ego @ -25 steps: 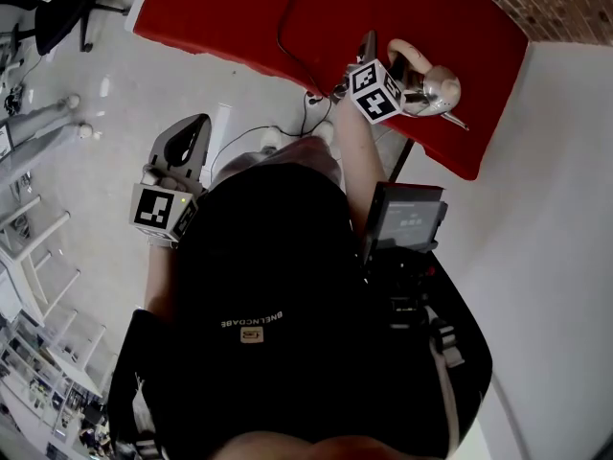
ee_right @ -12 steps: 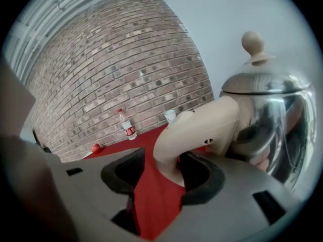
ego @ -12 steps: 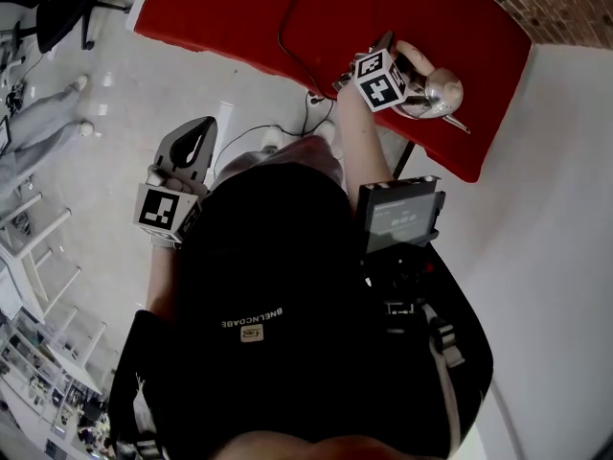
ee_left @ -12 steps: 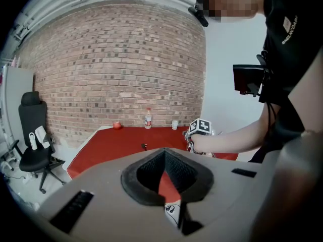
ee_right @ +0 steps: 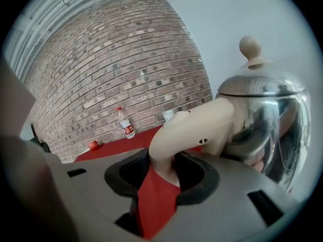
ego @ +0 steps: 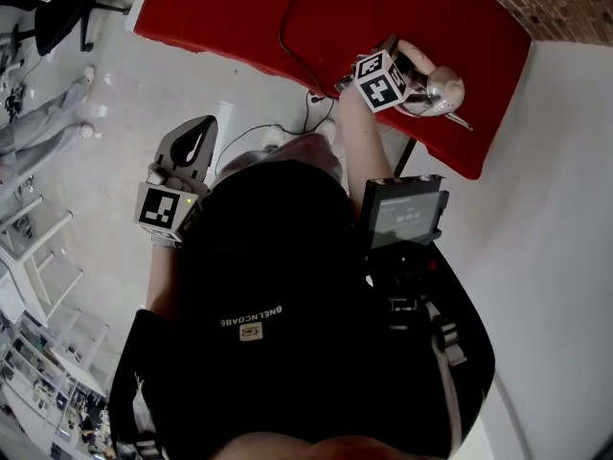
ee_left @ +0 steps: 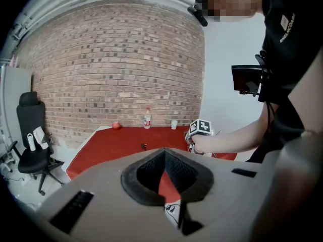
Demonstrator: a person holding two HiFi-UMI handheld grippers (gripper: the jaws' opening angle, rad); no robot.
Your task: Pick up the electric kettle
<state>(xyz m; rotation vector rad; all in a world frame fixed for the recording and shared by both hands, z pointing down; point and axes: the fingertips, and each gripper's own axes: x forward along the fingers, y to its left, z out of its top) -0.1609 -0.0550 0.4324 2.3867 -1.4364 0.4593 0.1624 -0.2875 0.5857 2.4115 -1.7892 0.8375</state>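
Right gripper view: the right claw has just been closing, with the kettle's cream handle between its jaws. Both black pads sit against the handle's lower stem, so it's clamped on the handle, though how hard the pads bite I can't judge from here. The steel body sits just ahead of the claw and to its right. The head view puts it on the red table near the edge, and by my read it's not lifted yet.

The left claw has its jaws apart with nothing between them. It's held off the table, well away from the kettle.

Risks:
- The grip is low on a curved handle and the heavy body hangs out beyond the jaws, so on the lift the kettle could pivot in the pads and dip its spout.
- The plastic is smooth and could slip if the squeeze is light.
- The table edge is close beyond the kettle, so a shove instead of a lift could send it over.

Views:
- Only the right gripper view shows the pads on the handle and the lid knob.
- The head view hides that contact behind the marker cube, but it alone shows the table edge and a loose cable lying beside the right claw.
- The left gripper view shows the right claw from the side.
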